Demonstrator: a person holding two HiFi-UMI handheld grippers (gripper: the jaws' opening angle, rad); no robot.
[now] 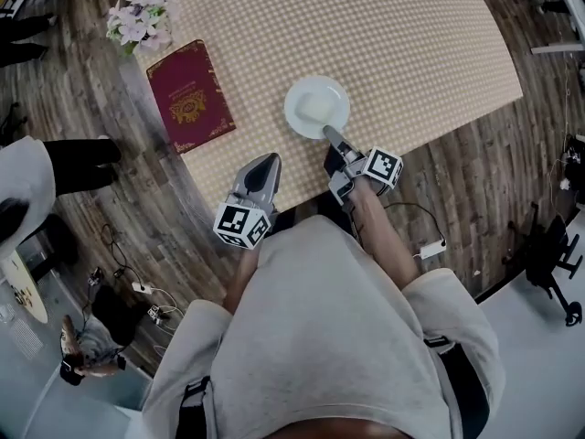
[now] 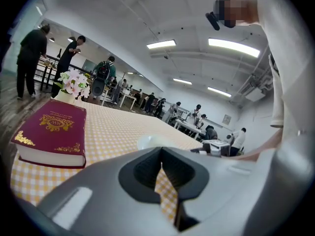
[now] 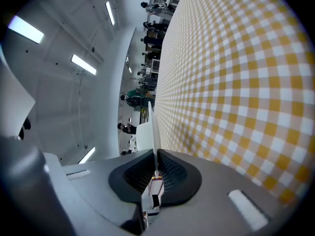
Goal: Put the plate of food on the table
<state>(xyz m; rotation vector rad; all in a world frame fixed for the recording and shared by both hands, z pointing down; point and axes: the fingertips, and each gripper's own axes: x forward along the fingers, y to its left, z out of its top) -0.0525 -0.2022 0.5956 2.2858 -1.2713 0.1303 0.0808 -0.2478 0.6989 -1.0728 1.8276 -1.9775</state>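
A white plate (image 1: pixel 316 106) with a pale mound of food is over the near part of the yellow-checked table (image 1: pixel 411 44). My right gripper (image 1: pixel 329 133) is shut on the plate's near rim. In the right gripper view the plate (image 3: pixel 153 127) shows edge-on between the pads, with the tablecloth (image 3: pixel 236 82) beside it. Whether the plate rests on the cloth I cannot tell. My left gripper (image 1: pixel 267 160) is shut and empty at the table's near edge, left of the plate. Its own view shows the plate (image 2: pixel 152 141) just beyond the closed jaws (image 2: pixel 160 173).
A dark red book (image 1: pixel 190 94) lies left of the plate, also visible as a book (image 2: pixel 51 132) close by. A flower bunch (image 1: pixel 139 18) stands at the table's far left corner. Cables and a power strip (image 1: pixel 146 300) lie on the wooden floor. People stand around other tables.
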